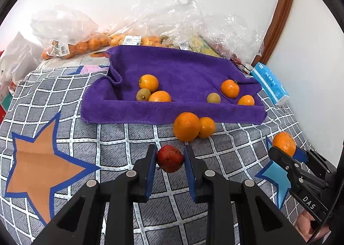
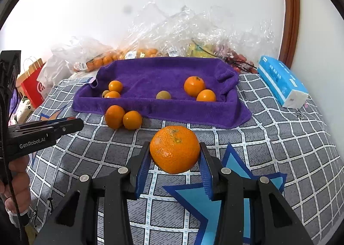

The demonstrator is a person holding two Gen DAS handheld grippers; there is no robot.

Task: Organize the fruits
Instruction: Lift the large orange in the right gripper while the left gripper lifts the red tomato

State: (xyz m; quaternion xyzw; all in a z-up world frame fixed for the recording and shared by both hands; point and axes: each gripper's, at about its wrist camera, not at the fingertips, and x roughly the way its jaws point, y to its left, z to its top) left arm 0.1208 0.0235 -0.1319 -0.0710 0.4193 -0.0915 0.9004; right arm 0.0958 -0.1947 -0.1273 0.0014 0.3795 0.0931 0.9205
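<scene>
Carrying two fruits at once, we had the left claw [image 1: 169, 159] clamped on a red fruit [image 1: 169, 158] and the right claw [image 2: 174, 154] clamped on an orange [image 2: 174, 149]; both probably needed release over the purple towel [image 2: 150, 73].

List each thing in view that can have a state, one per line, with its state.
left gripper: shut on red fruit
right gripper: shut on large orange
purple towel tray: holding six fruits
two oranges: loose, touching, before the tray
tissue pack: lying flat
</scene>
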